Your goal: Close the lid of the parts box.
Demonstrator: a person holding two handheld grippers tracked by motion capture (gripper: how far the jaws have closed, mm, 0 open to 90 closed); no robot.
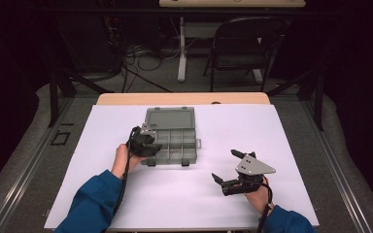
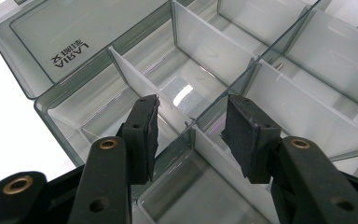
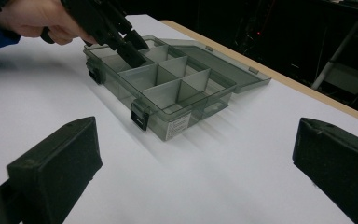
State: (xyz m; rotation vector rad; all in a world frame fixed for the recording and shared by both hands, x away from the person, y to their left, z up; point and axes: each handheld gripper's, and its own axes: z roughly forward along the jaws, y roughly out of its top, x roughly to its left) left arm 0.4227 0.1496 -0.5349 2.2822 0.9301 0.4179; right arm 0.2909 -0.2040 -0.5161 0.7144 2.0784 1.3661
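A smoky clear organizer box (image 1: 189, 145) lies open at the middle of the table, its lid (image 1: 170, 118) folded flat behind it. White dividers (image 2: 205, 46) split it into several compartments, and the ones in sight look empty. My left gripper (image 1: 144, 143) dips into the box's left side. Its jaws stand apart astride a divider crossing (image 2: 192, 133), and the pads (image 2: 145, 126) do not touch it. The right gripper view looks across at the box (image 3: 182, 93) and that gripper (image 3: 130, 51). My right gripper (image 1: 223, 165) rests to the right of the box, open wide with nothing between its jaws (image 3: 196, 140).
A white sheet (image 1: 281, 131) covers the table, and a wooden edge (image 1: 184, 98) runs along the far side. Black latches (image 3: 140, 114) stick out from the box's front wall. Beyond the table stand a folding chair (image 1: 243, 43) and a desk leg (image 1: 181, 48).
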